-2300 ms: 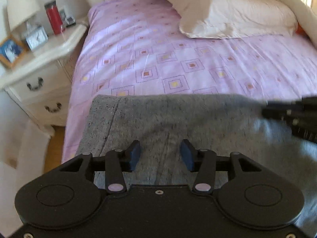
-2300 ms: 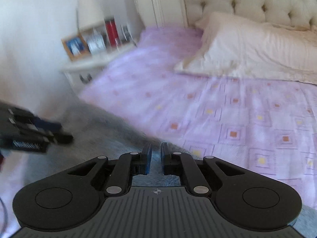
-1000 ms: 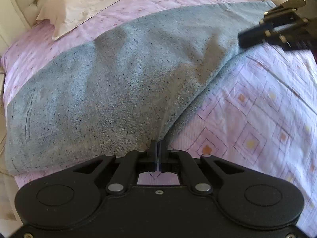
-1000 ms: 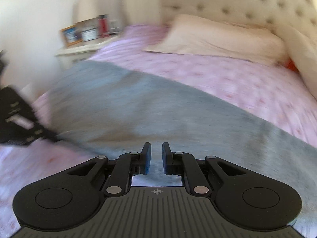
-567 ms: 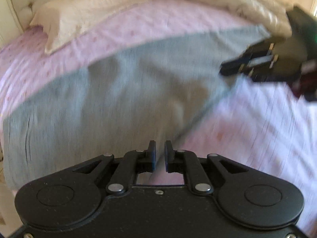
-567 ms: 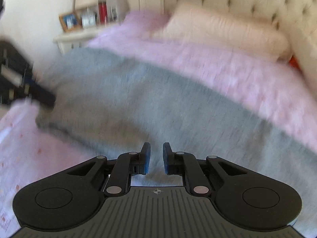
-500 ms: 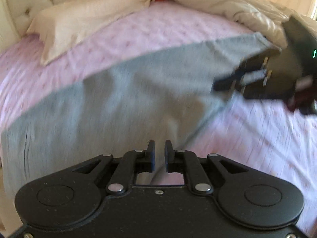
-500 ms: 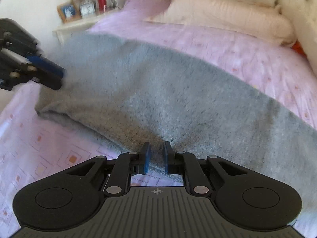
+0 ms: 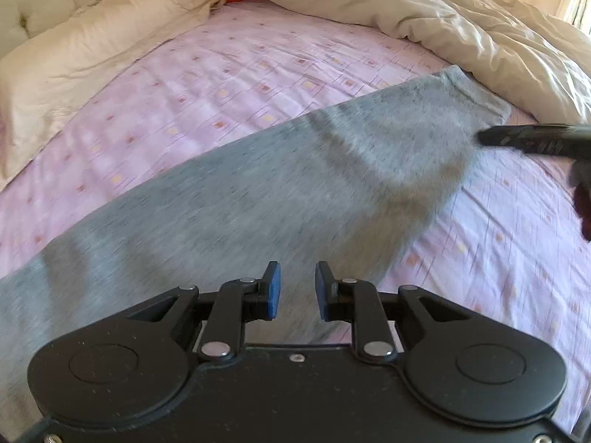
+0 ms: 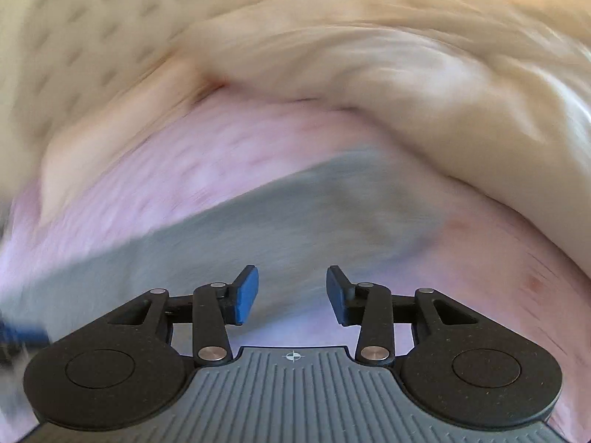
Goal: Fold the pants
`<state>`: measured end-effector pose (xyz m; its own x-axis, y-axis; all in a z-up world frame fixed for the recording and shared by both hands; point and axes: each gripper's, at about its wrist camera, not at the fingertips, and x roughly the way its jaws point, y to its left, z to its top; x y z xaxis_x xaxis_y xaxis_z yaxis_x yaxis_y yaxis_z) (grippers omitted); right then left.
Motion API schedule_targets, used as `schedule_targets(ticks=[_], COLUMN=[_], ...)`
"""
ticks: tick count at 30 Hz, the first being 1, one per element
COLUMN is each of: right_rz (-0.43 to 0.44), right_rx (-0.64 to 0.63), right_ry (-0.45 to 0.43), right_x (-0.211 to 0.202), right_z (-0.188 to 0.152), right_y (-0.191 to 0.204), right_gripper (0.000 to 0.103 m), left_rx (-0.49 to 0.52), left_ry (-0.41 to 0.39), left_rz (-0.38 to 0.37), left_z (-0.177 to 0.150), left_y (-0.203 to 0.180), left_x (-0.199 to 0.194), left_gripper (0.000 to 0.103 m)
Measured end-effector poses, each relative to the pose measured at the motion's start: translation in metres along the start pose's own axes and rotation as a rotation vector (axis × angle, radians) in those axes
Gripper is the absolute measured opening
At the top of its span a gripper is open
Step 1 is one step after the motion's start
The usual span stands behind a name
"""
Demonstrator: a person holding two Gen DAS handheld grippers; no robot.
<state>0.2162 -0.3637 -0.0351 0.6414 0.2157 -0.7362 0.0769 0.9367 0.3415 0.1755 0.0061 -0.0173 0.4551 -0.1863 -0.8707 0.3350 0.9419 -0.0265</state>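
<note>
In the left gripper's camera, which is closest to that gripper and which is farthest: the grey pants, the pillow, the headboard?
1. Grey pants: right under the left gripper, whose fingers are opening with nothing pinched.
2. Pillow: up on the left, past the pink sheet.
3. Headboard: top left corner, behind the pillow.

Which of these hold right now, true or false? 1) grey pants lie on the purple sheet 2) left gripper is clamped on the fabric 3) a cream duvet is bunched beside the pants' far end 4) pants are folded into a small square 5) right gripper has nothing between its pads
1) True: the grey pants lie stretched out on the purple sheet.
2) False: the left gripper is opening, its pads apart with nothing pinched between them.
3) True: the cream duvet is heaped by the far end of the pants.
4) False: they lie as one long strip across the bed.
5) True: the right gripper is opening and empty.
</note>
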Motion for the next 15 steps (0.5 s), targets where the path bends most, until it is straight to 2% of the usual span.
schedule_targets(ticks=[4, 7, 8, 13, 15], right_rz=[0.032, 0.062, 0.082, 0.148, 0.161], right_rx=[0.224, 0.345, 0.363, 0.423, 0.44], right_ry=[0.01, 0.029, 0.017, -0.029, -0.042], right_x=[0.014, 0.036, 0.037, 0.061, 0.063], right_z=[0.002, -0.001, -0.003, 0.006, 0.014], right_y=[-0.05, -0.072, -0.073, -0.083, -0.086], right_gripper=[0.043, 0.046, 0.046, 0.047, 0.047], left_rx=[-0.026, -0.165, -0.192, -0.113, -0.114], left_ry=[0.029, 0.128, 0.1, 0.109, 0.117], left_rz=[0.026, 0.006, 0.001, 0.042, 0.049], left_z=[0.016, 0.018, 0.017, 0.016, 0.017], left_y=[-0.007, 0.006, 0.008, -0.007, -0.008], left_x=[0.032, 0.063, 0.062, 0.06, 0.059], left_gripper=[0.03, 0.03, 0.032, 0.032, 0.032])
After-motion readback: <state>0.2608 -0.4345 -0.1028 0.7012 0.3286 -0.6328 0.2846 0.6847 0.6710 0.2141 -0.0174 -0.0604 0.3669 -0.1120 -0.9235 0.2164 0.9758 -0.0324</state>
